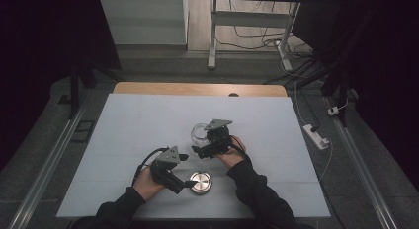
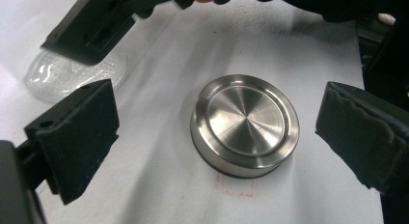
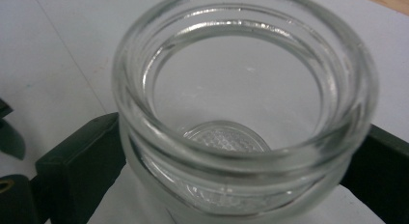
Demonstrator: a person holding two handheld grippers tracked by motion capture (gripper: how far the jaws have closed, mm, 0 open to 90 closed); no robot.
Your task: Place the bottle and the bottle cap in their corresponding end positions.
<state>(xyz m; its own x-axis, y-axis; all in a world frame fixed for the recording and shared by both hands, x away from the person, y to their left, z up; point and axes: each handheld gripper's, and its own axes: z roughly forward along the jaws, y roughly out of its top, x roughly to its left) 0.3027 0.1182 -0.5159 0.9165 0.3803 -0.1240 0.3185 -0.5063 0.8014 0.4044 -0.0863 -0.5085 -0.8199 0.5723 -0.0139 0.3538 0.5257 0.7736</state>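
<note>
A round steel lid [image 1: 201, 182] lies flat on the white mat near the front. My left gripper [image 1: 185, 173] is open, and in the left gripper view its two jaws stand wide apart on either side of the lid [image 2: 245, 125] without touching it. An empty clear glass jar [image 1: 197, 132] stands upright at the mat's middle. My right gripper [image 1: 203, 141] is open around the jar. In the right gripper view the jar [image 3: 241, 89] sits between the two jaws, which stand close along its sides. The jar [image 2: 72, 74] lies at the far left of the left gripper view.
The white mat [image 1: 148, 125] covers a wooden table whose far edge [image 1: 197, 89] shows bare. Behind it stand white desk legs [image 1: 212, 36] and loose cables on the floor. A power strip [image 1: 316, 136] lies off the table's right side. Faint red marks [image 2: 236, 188] lie by the lid.
</note>
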